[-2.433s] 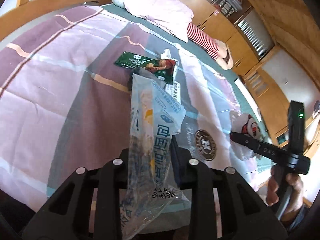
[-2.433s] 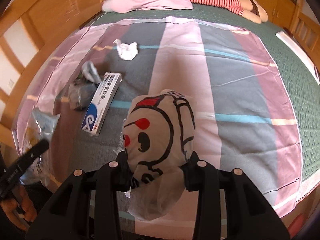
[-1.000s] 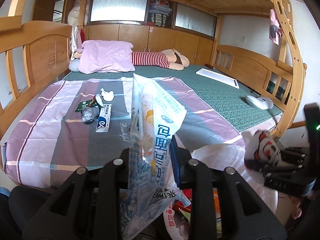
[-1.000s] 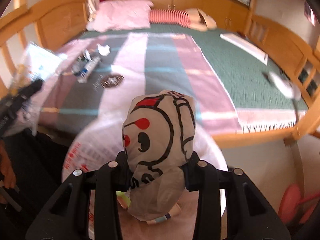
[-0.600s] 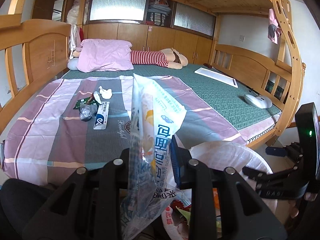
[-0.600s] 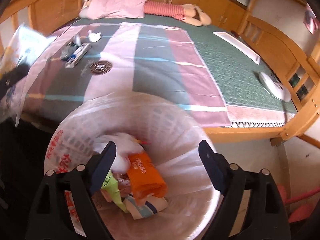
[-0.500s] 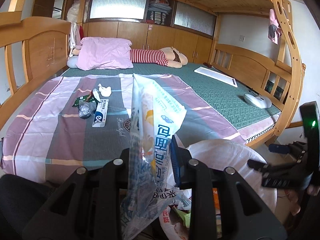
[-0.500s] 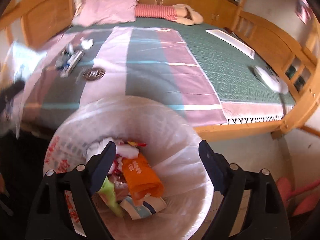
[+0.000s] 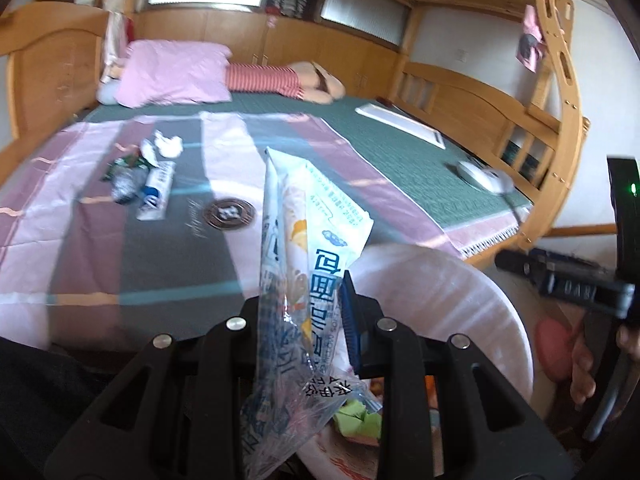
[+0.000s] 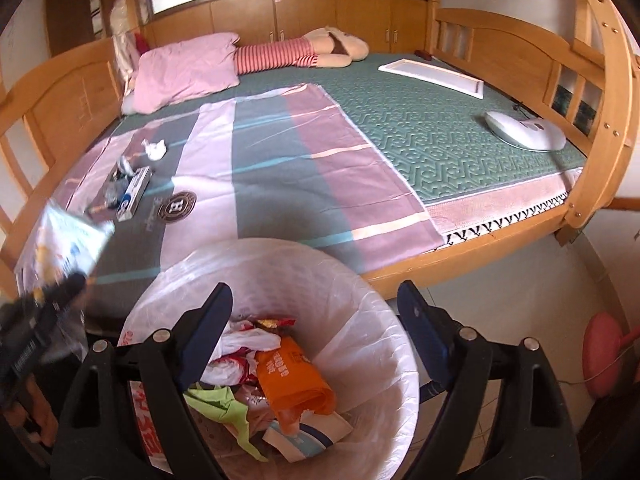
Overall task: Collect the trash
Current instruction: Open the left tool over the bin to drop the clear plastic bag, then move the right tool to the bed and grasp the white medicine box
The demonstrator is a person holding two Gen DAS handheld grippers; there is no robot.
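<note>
Over lined bin (image 10: 360, 300): left gripper (image 9: 304, 320) clamped on clear snack wrapper (image 9: 308, 272), seemingly short of the rim; may snag or drop outside. Right gripper (image 10: 316, 320) wide, empty

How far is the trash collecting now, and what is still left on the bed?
Done: several wrappers lie in the lined bin, and the right gripper is open and empty above it. In hand: the left gripper is shut on a clear wrapper near the bin. Left on the bed: a box, a tissue and small wrappers.
</note>
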